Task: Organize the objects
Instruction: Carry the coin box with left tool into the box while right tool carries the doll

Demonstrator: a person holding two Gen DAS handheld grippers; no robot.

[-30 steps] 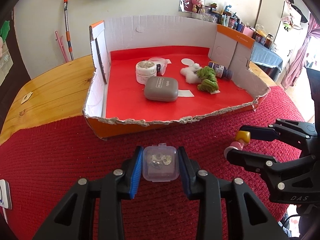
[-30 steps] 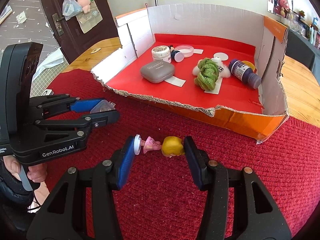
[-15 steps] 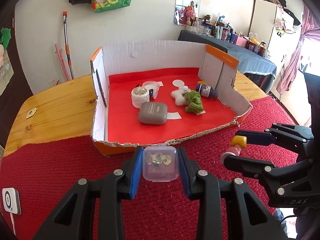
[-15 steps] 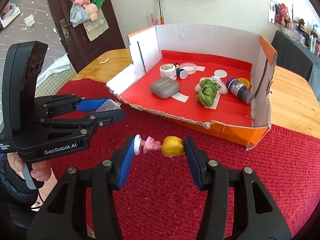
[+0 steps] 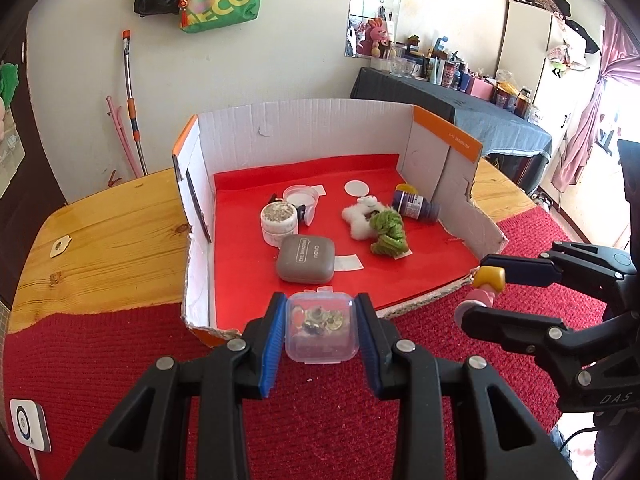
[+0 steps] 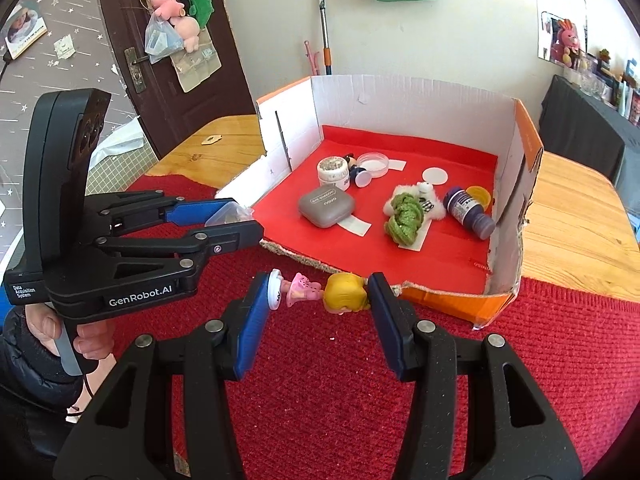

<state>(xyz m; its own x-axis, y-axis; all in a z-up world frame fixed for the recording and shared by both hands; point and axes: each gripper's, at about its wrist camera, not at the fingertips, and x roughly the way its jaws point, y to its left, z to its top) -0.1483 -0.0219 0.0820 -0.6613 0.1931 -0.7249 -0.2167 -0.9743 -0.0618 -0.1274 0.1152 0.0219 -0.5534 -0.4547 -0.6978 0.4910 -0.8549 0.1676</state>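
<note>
Left tongs (image 5: pixel 321 330) pinch a clear, square plastic box (image 5: pixel 321 327) of small metal pieces. Right tongs (image 6: pixel 318 297) pinch a glossy doll figurine (image 6: pixel 320 294) above the red knitted cloth (image 6: pixel 320 380).

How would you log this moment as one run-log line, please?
left gripper: shut on clear box | right gripper: shut on doll figure | both above red cloth, before cardboard tray

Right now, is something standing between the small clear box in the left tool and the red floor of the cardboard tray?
Only the tray's torn, low front edge; the clear box is above it. Just past it lies the grey case.
</note>
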